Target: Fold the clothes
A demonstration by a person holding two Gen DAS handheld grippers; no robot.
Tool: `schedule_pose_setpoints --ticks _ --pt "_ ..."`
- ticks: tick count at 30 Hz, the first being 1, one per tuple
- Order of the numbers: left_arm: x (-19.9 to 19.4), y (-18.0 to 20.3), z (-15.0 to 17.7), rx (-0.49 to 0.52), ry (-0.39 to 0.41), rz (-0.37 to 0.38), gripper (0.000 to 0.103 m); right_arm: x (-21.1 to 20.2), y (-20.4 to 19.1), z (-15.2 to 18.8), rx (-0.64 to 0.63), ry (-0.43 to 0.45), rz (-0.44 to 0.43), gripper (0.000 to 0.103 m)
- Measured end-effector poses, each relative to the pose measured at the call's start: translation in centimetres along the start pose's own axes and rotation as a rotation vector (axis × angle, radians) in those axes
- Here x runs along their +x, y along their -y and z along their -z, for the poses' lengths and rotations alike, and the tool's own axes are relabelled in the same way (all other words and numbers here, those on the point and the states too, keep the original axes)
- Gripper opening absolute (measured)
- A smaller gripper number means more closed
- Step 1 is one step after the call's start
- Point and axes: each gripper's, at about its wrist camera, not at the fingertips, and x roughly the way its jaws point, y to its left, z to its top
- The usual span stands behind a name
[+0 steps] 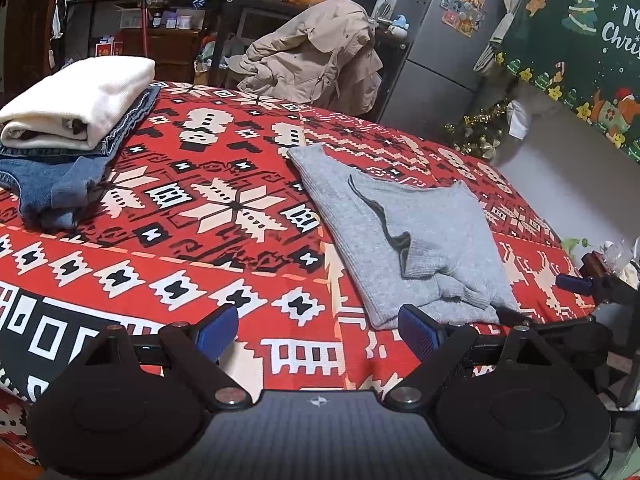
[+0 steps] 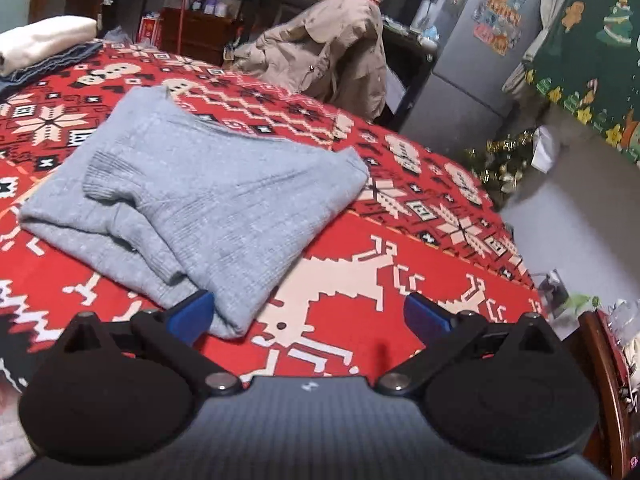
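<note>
Two grippers, both w/ jaws spread wide & nothing between the blue pads. Left gripper [image 1: 318,326] hangs low over the red patterned blanket [image 1: 224,264] near its front edge; its right pad sits just beside the near corner of the grey sweater [image 1: 404,240], can't tell if touching. Right gripper [image 2: 310,314] hovers over the blanket's reindeer motif [image 2: 332,292], its left pad right at the sweater's [image 2: 192,196] near edge, fabric corner lying beside/partly behind that pad, not gripped.

Grey sweater lies partly folded on the blanket, roughly mid-bed towards the right side: sleeves turned in over the body, one ribbed cuff [image 2: 98,186] resting on top, a dark fold opening visible in left wrist view. Edges uneven, near hem bunched a bit.

At far left of the bed, well apart from the sweater, a stack: folded white knit [image 1: 76,100] on top of folded denim [image 1: 56,184], a blue piece slumping off the front of the pile.

Behind the bed: beige coat [image 1: 320,52] draped over a chair, cluttered dark shelves [image 1: 160,8], silver fridge [image 1: 444,36] w/ magnets, green Christmas hanging [image 1: 580,48] on the wall at right, tinsel below it
</note>
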Motion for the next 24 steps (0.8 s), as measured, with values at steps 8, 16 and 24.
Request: schedule_pose_setpoints --ticks 8,16,24 --pt "0.2 0.4 0.2 0.008 -0.010 0.005 0.087 -1.3 -1.1 -0.8 -0.018 0.034 -0.052 0.102" --pt "0.0 0.2 0.2 0.007 -0.001 -0.002 0.087 -0.3 -2.8 -1.5 -0.070 0.034 -0.035 0.102" --pt "0.5 0.2 0.3 0.001 -0.015 0.001 0.087 -0.6 -1.8 -1.2 -0.031 0.030 -0.046 0.102"
